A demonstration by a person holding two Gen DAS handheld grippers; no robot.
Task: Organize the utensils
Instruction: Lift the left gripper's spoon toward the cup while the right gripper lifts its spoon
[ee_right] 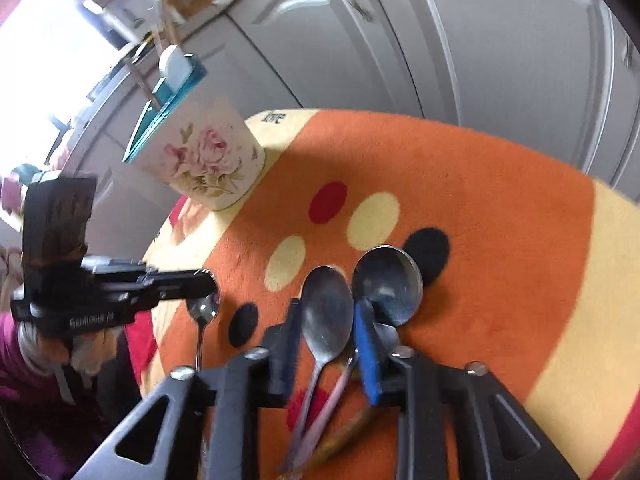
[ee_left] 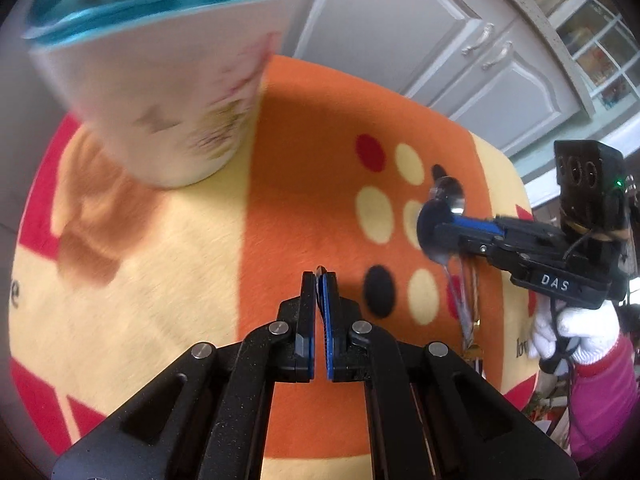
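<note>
Steel teaspoon (ee_right: 202,308) pinched in the closed left claw (ee_left: 320,280) may slip; right claw (ee_right: 326,320) loosely straddles an oval spoon (ee_right: 326,316)

Home kitchen, grey panelled cabinet doors (ee_left: 404,28), worktop (ee_left: 532,8), glazed cupboard (ee_left: 600,60)

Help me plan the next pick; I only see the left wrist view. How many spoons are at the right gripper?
Observer: Two. An oval spoon lies between the open fingers of the right gripper, and a rounder spoon lies beside its blue pad.
Operator: And what is my left gripper pinching?
Observer: In the right wrist view, a small spoon has its bowl right at the tips of the left gripper. It appears to be held.
</note>
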